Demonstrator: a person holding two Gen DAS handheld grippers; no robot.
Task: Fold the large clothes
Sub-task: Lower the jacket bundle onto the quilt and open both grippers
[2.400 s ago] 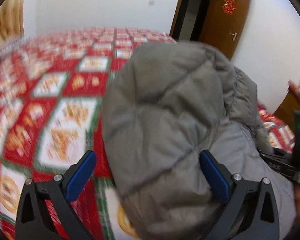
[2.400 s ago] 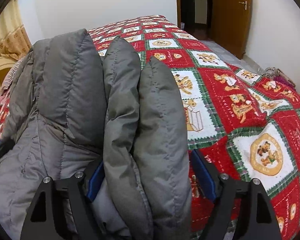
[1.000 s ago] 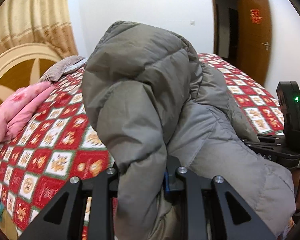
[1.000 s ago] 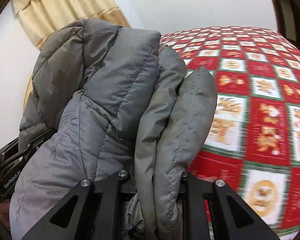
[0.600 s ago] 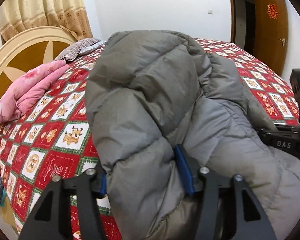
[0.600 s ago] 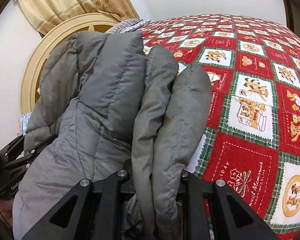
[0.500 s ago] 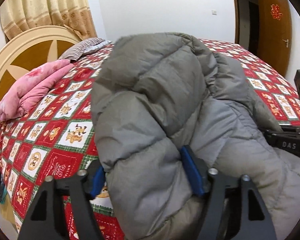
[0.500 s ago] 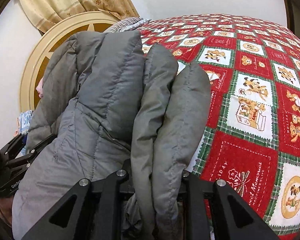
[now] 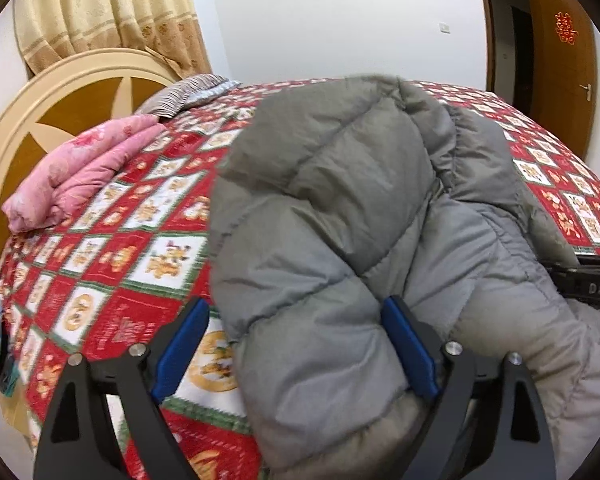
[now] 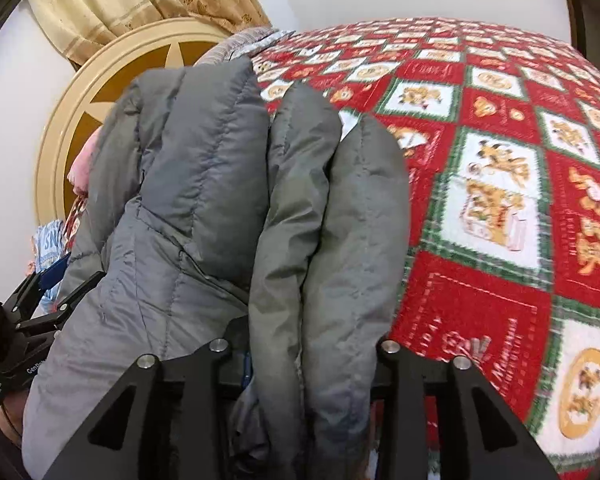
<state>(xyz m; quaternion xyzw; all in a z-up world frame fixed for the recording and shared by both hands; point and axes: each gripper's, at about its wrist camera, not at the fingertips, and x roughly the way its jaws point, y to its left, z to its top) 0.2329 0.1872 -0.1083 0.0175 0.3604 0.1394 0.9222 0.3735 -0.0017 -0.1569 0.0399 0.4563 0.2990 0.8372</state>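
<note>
At the bottom of the left wrist view, the left gripper (image 9: 296,344) stands spread, its blue pads loose around a fold of the grey quilted puffer jacket (image 9: 340,208). The right gripper (image 10: 304,356) is clamped on the bunched edge. The jacket's length runs away up-frame over the red checked bedspread (image 9: 140,240), nearer the right gripper's hold.

1. The left gripper (image 9: 296,344) is standing with its blue pads (image 9: 408,344) spread apart around a fold of the grey padded jacket (image 9: 340,220).
2. The jacket is lying on the red patterned quilt (image 9: 140,240).
3. A pink blanket (image 9: 80,172) is resting at ten o'clock, near the round headboard (image 9: 28,116).
</note>
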